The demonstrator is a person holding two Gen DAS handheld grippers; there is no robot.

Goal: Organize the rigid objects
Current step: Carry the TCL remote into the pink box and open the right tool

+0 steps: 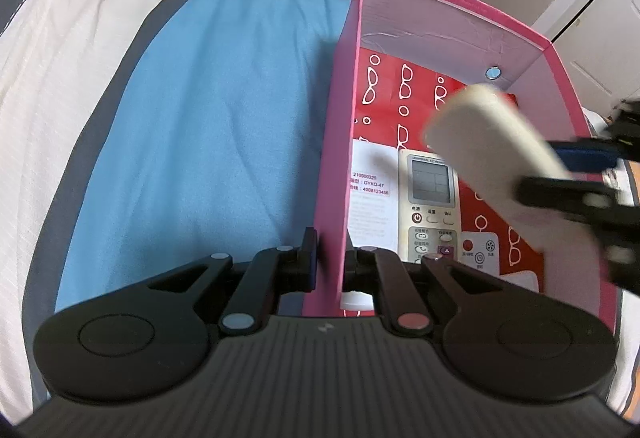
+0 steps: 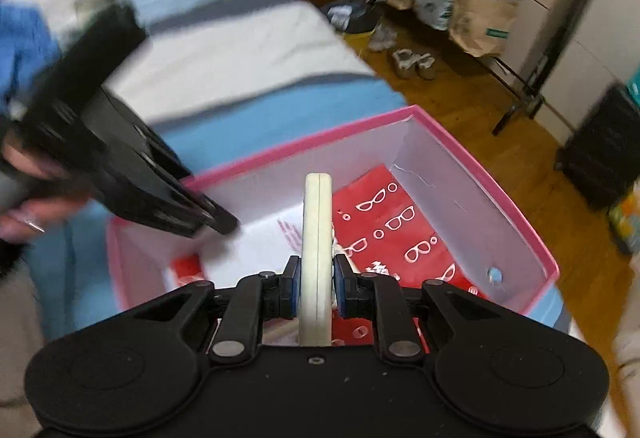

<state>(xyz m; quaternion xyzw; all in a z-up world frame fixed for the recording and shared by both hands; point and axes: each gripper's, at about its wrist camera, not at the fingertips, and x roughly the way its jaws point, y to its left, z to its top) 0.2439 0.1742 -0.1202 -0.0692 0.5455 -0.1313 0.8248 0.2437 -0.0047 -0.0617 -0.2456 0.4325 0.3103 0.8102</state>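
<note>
A pink box (image 1: 460,4) stands open on the bed. My left gripper (image 1: 330,262) is shut on its left wall, one finger outside and one inside. On the box floor lie a remote with a grey screen (image 1: 431,198), a white leaflet (image 1: 370,206) and a red sheet printed with glasses (image 1: 404,86). My right gripper (image 2: 316,286) is shut on a cream-white handset (image 2: 317,230), held edge-up over the pink box (image 2: 486,178). From the left wrist, that handset (image 1: 492,142) hangs blurred above the box's right side, with the right gripper (image 1: 576,174) behind it. A hand (image 2: 24,198) holds the left gripper (image 2: 216,222).
The bed cover runs in blue (image 1: 200,126), grey and white stripes. Beyond the bed is a wooden floor (image 2: 460,106) with shoes (image 2: 412,62), paper bags (image 2: 480,22), a black crate (image 2: 600,154) and a black rack leg (image 2: 520,106). A white door (image 1: 600,30) is at the right.
</note>
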